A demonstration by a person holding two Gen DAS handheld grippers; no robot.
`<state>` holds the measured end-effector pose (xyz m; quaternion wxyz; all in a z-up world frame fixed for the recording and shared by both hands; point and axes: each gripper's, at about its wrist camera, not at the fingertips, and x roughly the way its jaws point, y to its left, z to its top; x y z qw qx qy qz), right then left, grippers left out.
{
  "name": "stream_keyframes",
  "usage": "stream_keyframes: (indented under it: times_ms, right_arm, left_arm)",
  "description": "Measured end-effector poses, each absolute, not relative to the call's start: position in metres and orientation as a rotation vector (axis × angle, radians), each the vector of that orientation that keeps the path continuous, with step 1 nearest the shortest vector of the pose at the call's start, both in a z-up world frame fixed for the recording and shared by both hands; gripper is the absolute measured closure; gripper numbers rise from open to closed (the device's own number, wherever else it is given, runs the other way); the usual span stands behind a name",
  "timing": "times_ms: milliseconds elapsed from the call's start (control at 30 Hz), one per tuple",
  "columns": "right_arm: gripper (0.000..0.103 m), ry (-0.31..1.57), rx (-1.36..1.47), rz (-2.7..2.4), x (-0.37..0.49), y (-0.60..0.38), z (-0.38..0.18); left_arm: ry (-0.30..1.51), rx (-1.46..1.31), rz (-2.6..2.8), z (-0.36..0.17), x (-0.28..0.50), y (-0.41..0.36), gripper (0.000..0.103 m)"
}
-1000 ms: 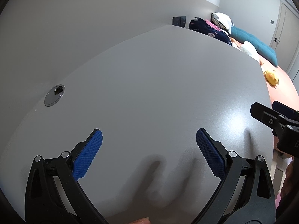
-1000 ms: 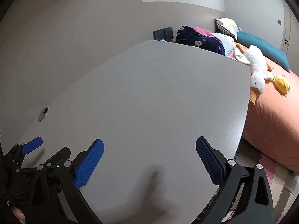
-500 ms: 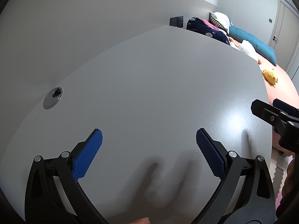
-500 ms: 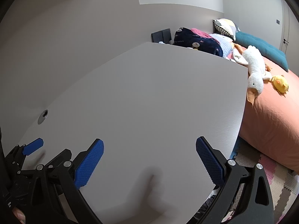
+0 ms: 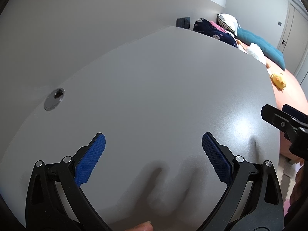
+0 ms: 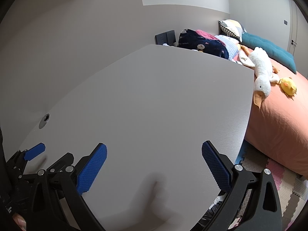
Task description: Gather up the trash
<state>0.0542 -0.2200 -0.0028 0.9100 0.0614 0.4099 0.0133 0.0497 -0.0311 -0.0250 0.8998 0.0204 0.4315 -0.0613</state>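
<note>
A bare grey desk (image 5: 163, 96) fills both views, with only a round metal cable grommet (image 5: 54, 99) set into its far left side near the wall. Beyond the desk's far right edge lies a bed with a salmon-pink cover (image 6: 279, 125). On it rest a white plush goose (image 6: 259, 73), a small yellow plush chick (image 6: 288, 86), a teal cushion (image 6: 269, 50), a checked pillow (image 6: 230, 27) and a dark navy printed blanket (image 6: 198, 42). A dark wall socket plate (image 6: 165, 36) sits just past the desk's far corner. Pastel foam floor tiles (image 6: 284, 182) cover the floor to the right, below the bed.

No trash shows on the desk in either view; something dark and crinkled at the bottom of the right wrist view, below the desk edge, is too hidden to identify.

The left gripper (image 5: 154, 154) hovers over the near part of the desk, blue pads spread wide, grasping nothing. The right gripper (image 6: 154, 159) is likewise spread wide and empty near the desk's right edge, just beside the left one.
</note>
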Motion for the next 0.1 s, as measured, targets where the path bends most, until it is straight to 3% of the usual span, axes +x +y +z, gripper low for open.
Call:
stream_keyframes:
  times_ms: [100]
  right_arm:
    - [0.005,0.846,0.127,0.027,0.0542,-0.2200,-0.0029]
  left_arm:
    - [0.895,0.039,-0.123,-0.0256,0.0481,-0.0296,0.006]
